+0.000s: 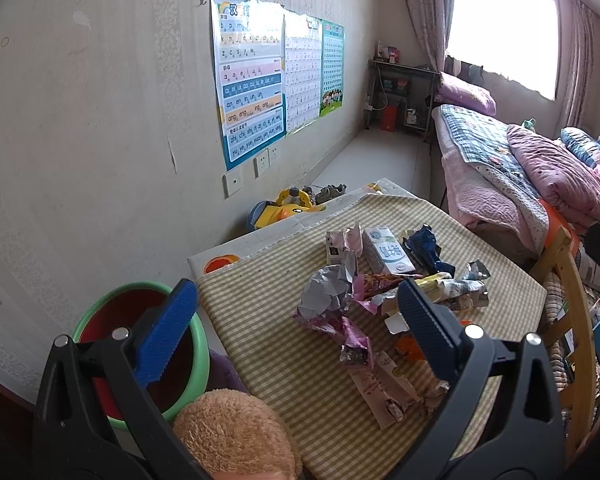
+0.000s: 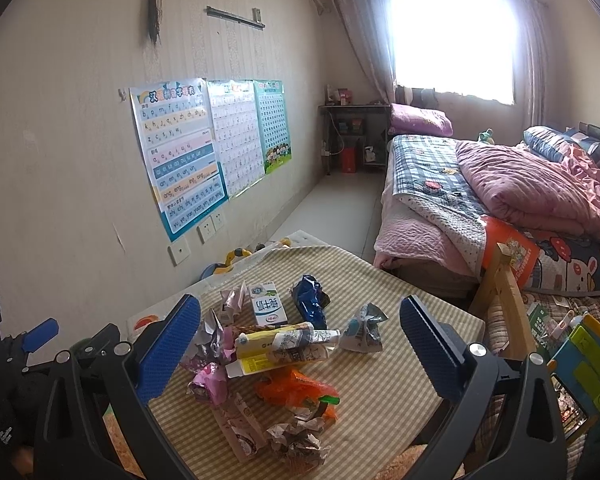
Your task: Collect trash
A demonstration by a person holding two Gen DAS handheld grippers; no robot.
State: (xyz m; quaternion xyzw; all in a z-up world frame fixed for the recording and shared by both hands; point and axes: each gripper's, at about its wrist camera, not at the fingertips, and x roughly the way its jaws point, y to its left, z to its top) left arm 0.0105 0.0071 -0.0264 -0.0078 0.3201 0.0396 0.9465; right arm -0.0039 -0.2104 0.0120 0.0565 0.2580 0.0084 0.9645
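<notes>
A heap of trash lies on a checked tablecloth (image 1: 276, 364): a white milk carton (image 1: 386, 250), a blue wrapper (image 1: 426, 246), crumpled silver-purple foil (image 1: 328, 292) and pink wrappers (image 1: 354, 344). A green-rimmed red bin (image 1: 112, 320) stands left of the table. My left gripper (image 1: 296, 312) is open above the heap's near side, nothing between its blue pads. In the right wrist view the milk carton (image 2: 266, 304), a yellow-white box (image 2: 268, 342), an orange wrapper (image 2: 296, 392) and a crumpled paper ball (image 2: 298, 440) lie between the fingers of my open right gripper (image 2: 300, 320). The left gripper's tool (image 2: 24, 344) shows at the far left.
A tan plush toy (image 1: 236, 436) sits at the near table edge by the bin. A wooden chair frame (image 2: 504, 300) and a bed (image 2: 480, 200) with pink quilts stand right of the table. Yellow toys (image 1: 288, 208) lie on the floor by the poster wall.
</notes>
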